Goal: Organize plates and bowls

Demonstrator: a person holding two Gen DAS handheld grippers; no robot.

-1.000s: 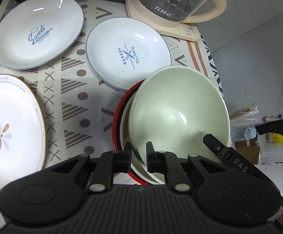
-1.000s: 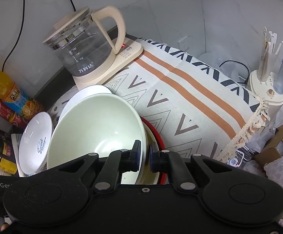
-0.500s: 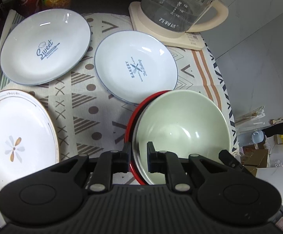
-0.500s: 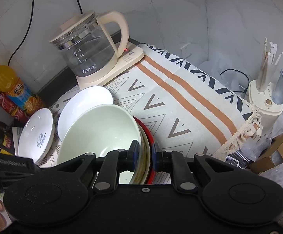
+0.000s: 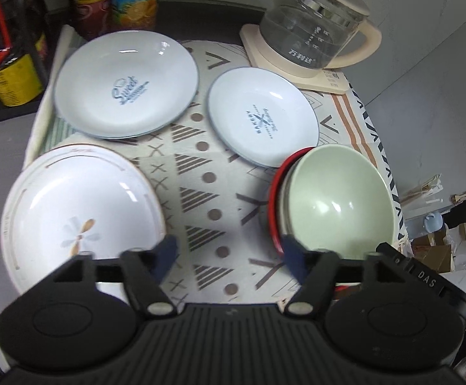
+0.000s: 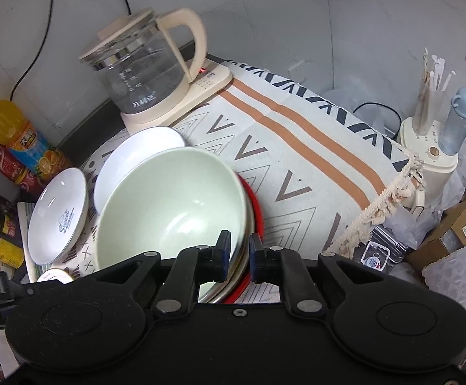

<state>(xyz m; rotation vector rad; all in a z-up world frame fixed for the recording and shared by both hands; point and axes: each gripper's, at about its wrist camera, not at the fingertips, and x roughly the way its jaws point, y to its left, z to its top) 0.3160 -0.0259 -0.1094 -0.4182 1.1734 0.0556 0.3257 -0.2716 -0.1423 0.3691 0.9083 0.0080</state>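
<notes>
Pale green and glossy, the top bowl [image 6: 171, 211] sits nested in a stack of bowls, with a cream bowl rim and a red bowl [image 5: 274, 205] showing beneath it, on the patterned cloth [image 5: 200, 192] near the table's right edge. The right gripper [image 6: 239, 253] has its jaws drawn close together over the stack's rim, one finger inside the green bowl and the other outside the red one; the pads appear to pinch the nested rims. The left gripper [image 5: 229, 253] has just been opening: its jaws now stand wide apart with only bare cloth between them, the right-hand blue pad [image 5: 292, 253] just beside the red rim and holding nothing. Three plates lie flat on the cloth: the "Sweet" plate [image 5: 127, 83] at the back left, the "Bakery" plate [image 5: 261, 115] just behind the bowls with its near edge tucked by the stack, and the flower plate [image 5: 78, 211] at the front left. A glass kettle [image 6: 143, 70] stands on its cream base at the rear corner.
</notes>
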